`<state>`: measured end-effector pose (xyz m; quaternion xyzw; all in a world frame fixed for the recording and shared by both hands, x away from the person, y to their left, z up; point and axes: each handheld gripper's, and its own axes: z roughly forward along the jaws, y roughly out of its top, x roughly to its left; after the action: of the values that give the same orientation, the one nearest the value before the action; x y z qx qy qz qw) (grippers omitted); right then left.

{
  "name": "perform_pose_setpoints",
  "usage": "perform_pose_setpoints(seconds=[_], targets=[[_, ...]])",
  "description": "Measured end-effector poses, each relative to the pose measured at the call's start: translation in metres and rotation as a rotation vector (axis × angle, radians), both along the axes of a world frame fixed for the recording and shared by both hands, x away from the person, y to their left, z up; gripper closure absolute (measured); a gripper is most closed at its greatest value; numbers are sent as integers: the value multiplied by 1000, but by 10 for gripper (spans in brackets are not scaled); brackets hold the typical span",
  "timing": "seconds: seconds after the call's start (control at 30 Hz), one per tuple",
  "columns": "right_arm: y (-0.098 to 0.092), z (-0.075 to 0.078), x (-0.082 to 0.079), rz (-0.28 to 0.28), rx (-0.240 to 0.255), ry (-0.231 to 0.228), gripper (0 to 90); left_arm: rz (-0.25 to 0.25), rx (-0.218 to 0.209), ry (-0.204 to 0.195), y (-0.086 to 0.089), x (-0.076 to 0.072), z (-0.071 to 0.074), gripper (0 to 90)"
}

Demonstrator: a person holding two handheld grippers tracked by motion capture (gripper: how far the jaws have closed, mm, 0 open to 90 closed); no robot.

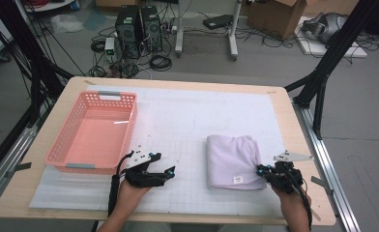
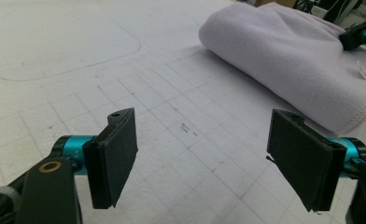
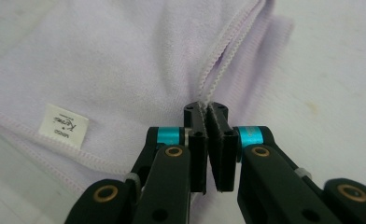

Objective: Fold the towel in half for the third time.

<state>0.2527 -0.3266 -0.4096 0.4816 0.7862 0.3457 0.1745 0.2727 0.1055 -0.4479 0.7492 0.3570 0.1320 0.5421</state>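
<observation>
A folded lilac towel (image 1: 233, 159) lies on the white gridded mat (image 1: 187, 140), right of centre, with a white label (image 1: 237, 180) near its front edge. My right gripper (image 1: 261, 170) sits at the towel's near right corner, and in the right gripper view the gripper (image 3: 208, 112) is shut on the towel's (image 3: 125, 60) stitched hem, beside the label (image 3: 63, 126). My left gripper (image 1: 162, 163) rests low over the mat to the left of the towel. Its jaws stand wide open in the left gripper view (image 2: 214, 158), with nothing between them, and the towel (image 2: 288, 60) lies ahead.
A pink plastic basket (image 1: 132, 121) stands on the left of the table, just beyond my left hand. Bare mat lies between the basket and the towel. The table's wooden edge (image 1: 303, 145) runs close to my right hand. Cables and computers sit on the floor behind.
</observation>
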Motion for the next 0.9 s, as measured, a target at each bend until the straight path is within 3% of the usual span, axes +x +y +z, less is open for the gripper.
perform_pose_setpoints(seconds=[0.03,0.07,0.1,0.17,0.23,0.27,0.33,0.4,0.47,0.57,0.7,0.73,0.8,0.83,0.9], targets=[[0,0,-1,-3,-23,21,833,0,0,0,0,0,0,248],[1,-3,-1,-2,-33,46,737,-2,2,0,0,0,0,248],[1,-5,-1,-15,-39,40,659,-2,6,-1,0,0,0,248],[0,-9,1,-11,-4,40,614,-2,3,-2,-1,0,0,248],[-1,-10,2,-11,7,39,612,-5,4,-3,-2,0,0,248],[-2,-16,5,-5,50,63,639,-6,12,-1,-2,0,0,248],[-1,-21,6,17,79,74,762,-5,10,1,-3,0,0,248],[-4,-20,6,27,112,90,804,-6,10,2,-3,1,0,248],[-7,-17,4,37,122,69,820,-3,13,-2,-2,1,0,248],[-12,-5,-3,24,115,28,824,2,12,-2,-1,1,0,248],[-18,6,-12,0,45,16,822,12,4,-9,2,0,1,248],[-19,6,-13,-2,44,32,806,11,1,-10,2,0,2,248],[-20,1,-13,0,44,63,680,14,-1,-13,2,0,2,249],[-19,1,-13,-17,37,47,614,14,-1,-13,2,0,2,248],[-19,5,-12,-27,47,-4,571,15,1,-13,2,0,3,249]])
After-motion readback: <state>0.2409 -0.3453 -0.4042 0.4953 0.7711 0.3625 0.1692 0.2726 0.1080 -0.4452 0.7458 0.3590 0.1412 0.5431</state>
